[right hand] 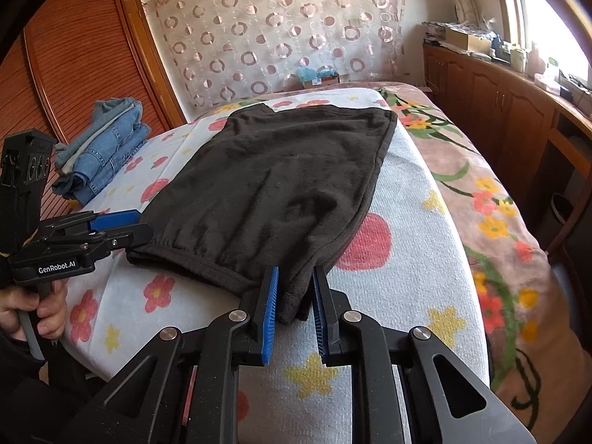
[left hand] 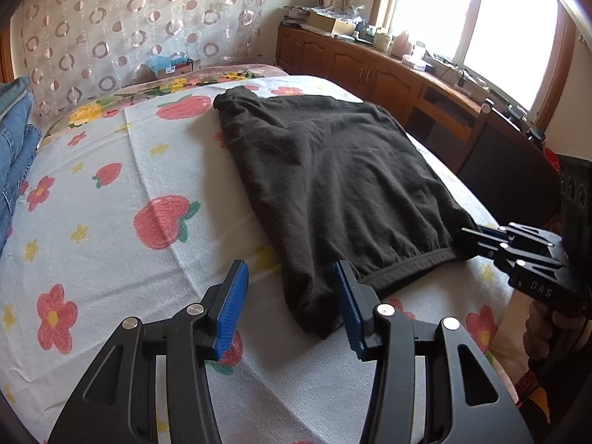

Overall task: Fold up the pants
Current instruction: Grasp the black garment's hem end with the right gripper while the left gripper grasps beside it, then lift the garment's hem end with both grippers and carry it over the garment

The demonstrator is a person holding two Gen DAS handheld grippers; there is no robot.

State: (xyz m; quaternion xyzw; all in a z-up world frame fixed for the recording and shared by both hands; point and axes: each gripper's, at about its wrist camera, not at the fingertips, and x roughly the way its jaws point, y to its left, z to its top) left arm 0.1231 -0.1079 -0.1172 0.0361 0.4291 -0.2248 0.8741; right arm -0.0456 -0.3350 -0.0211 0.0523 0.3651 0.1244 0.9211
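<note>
From my remote seat the biggest thing I see is the bed, covered with a white woven spread printed with red strawberries, red flowers and yellow stars. Flat on that spread lie the black soft-knit pants, folded into a broad rectangle whose gathered hem faces both cameras. At the bed's far left edge sits a stack of folded blue jeans, well apart from the pants. The left hand-held gripper, black with blue ribbed pads, slants down toward the bed at the near left corner of the pants. Its jaws stand wide, that corner lies between them, and the left-side pad sits clear of the fabric over bare spread. The right hand-held gripper slants down at the opposite near corner. Its jaws are narrow and the black fabric fills the gap, so both pads pinch that corner. In the right wrist view my left hand wraps around the left tool's grip, fingers curled on the trigger, below the level of the bed top.
</note>
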